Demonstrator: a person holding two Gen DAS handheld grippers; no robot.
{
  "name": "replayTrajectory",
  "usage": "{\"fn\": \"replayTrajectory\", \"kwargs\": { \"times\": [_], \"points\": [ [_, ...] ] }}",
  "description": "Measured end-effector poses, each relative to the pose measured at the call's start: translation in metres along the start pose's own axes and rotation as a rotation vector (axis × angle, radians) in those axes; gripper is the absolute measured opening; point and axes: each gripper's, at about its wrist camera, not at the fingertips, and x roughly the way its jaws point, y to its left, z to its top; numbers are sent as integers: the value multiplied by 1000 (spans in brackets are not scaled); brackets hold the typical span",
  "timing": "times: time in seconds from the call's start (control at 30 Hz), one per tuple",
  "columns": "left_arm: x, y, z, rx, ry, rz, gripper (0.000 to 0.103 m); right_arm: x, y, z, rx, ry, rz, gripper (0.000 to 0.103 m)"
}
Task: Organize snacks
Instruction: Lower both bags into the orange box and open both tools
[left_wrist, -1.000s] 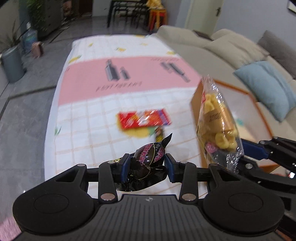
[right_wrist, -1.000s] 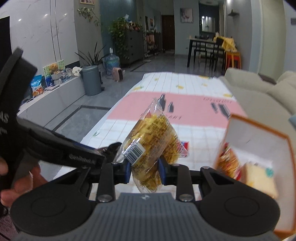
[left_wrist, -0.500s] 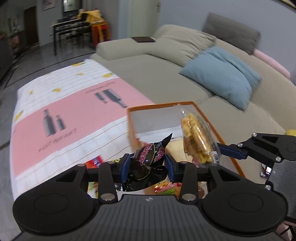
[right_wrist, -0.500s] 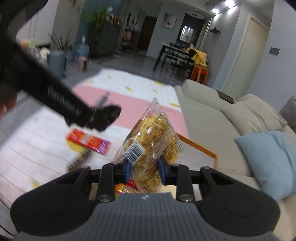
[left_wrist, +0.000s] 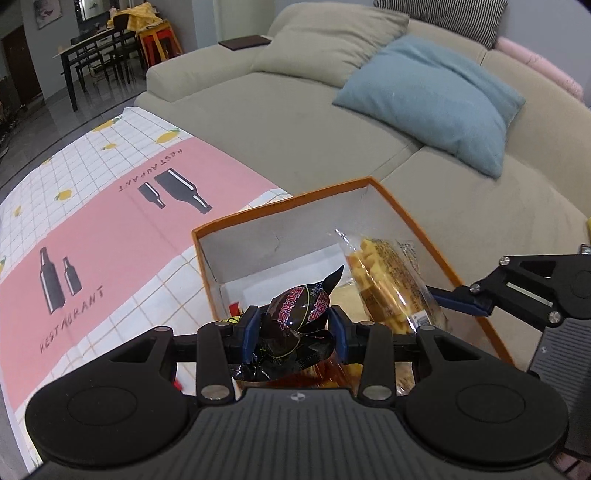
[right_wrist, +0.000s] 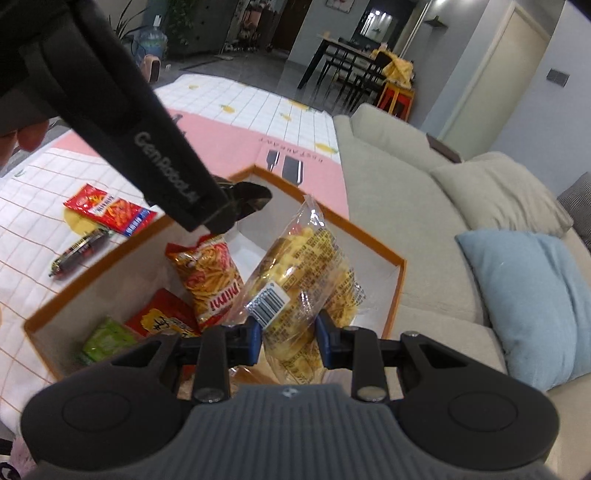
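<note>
My left gripper (left_wrist: 295, 330) is shut on a black snack packet with pink print (left_wrist: 299, 314), held over the orange-rimmed white box (left_wrist: 280, 210). My right gripper (right_wrist: 290, 332) is shut on a clear bag of yellow puffs (right_wrist: 306, 266), also over the box (right_wrist: 391, 291); the bag shows in the left wrist view (left_wrist: 388, 280). Inside the box lie a red-yellow chips bag (right_wrist: 210, 280), a red packet (right_wrist: 162, 319) and a green packet (right_wrist: 107, 336). The left gripper's body (right_wrist: 147, 147) crosses the right wrist view.
A red snack packet (right_wrist: 110, 214) and a dark sausage stick (right_wrist: 79, 251) lie on the checked and pink tablecloth (left_wrist: 110, 229) left of the box. A beige sofa (left_wrist: 295, 110) with a blue cushion (left_wrist: 432, 96) is right behind the box.
Both grippers have swung from the tablecloth to over the box, each still holding its snack. The box's contents have come into the right wrist view.
</note>
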Motion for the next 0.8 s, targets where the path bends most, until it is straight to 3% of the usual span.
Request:
{"fn": "replayTrajectory", "kwargs": {
  "times": [0.43, 0.8],
  "points": [
    [66, 2, 28, 18, 87, 8, 45, 58, -9, 4, -126, 94, 12, 28],
    [106, 5, 23, 6, 181, 7, 45, 88, -3, -3, -209, 179, 9, 29]
  ]
}}
